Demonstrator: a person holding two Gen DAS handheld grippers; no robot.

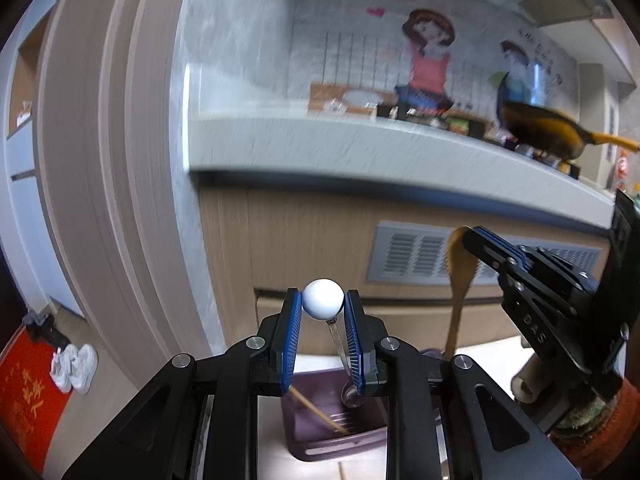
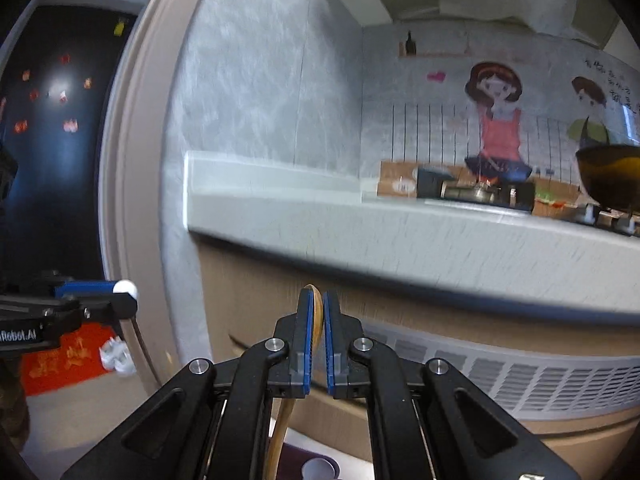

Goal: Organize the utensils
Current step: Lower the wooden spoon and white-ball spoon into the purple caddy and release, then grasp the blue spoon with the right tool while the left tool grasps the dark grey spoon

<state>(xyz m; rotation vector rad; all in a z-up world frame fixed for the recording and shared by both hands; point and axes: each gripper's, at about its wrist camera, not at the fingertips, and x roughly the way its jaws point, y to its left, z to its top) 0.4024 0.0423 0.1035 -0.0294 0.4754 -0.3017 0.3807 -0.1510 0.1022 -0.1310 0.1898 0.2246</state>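
**Two spoons held up over the purple box**

The left gripper (image 1: 323,308) has its jaws clamped on the round white ball at the top of a thin clear spoon (image 1: 338,344). The spoon hangs down from the ball, and its little bowl end sits just above the dark purple plastic box (image 1: 340,440). A thin wooden stick (image 1: 320,412) already lies slanted inside that box.

The right gripper (image 2: 316,336) has its jaws clamped on the wide flat end of a long light-brown wooden spoon (image 2: 318,312). Its handle points down toward the same box, close to the box's right edge. In the left view the wooden spoon (image 1: 456,280) hangs beside the clear one, near but not touching.

The box stands on a pale surface in front of the wooden cupboard (image 1: 320,240) with the grey vent (image 1: 420,256). Both pictures are a bit blurry.

To do this step well, I think each spoon should go straight down, low end first, until it is well inside the box. Only then should the jaws let go. Do one spoon at a time, so they do not bump. Go slowly, because the clear spoon looks thin and may swing from its ball.
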